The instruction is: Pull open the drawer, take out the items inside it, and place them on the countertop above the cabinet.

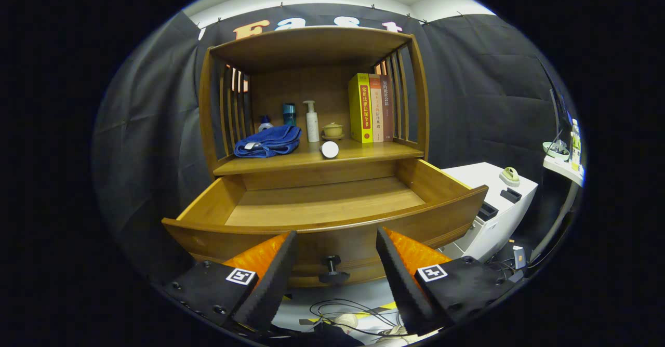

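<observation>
The wooden cabinet's drawer is pulled out toward me, and its bare wooden floor shows with nothing lying in it. Its dark knob sits on the drawer front, between my fingers. My gripper stands open just in front of the drawer front with nothing between its fingers. On the countertop above the drawer lie a folded blue towel, a white cylinder on its side, a white pump bottle, a small yellow-green lidded cup and a teal cup.
Three upright books stand at the countertop's right end. A white box unit stands right of the cabinet, with a small table beyond it. Cables lie on the floor below the drawer.
</observation>
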Demonstrator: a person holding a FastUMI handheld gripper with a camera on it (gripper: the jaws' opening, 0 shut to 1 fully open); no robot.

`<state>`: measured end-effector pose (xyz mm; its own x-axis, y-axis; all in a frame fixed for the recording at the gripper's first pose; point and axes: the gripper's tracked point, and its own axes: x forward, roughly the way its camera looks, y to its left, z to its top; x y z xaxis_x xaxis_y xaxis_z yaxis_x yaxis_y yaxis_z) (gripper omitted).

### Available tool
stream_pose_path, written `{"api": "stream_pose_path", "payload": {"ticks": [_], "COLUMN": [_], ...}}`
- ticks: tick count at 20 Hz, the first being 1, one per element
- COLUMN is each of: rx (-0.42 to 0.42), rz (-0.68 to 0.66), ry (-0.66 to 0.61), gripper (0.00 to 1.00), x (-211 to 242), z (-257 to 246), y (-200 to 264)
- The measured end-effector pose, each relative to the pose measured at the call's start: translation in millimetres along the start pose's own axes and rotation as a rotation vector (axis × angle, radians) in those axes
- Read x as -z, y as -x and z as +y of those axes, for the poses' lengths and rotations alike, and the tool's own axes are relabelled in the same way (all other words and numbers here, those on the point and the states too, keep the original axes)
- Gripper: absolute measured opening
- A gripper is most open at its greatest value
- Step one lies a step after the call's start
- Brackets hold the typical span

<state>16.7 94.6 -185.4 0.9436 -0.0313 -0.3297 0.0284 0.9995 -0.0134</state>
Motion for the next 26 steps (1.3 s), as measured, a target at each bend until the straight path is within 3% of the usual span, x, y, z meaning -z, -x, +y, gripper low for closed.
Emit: {"api": "stream_pose_path", "payload": {"ticks": [10,26], "rx": [-0.019,-0.028], "rz": [-0.045,-0.064], "ry": [0.047,0.007], "gripper": [0.94,0.94], "x": [-9.7,-15.7], "z": [22.9,31.7], "y": [-20.2,-56.4]}}
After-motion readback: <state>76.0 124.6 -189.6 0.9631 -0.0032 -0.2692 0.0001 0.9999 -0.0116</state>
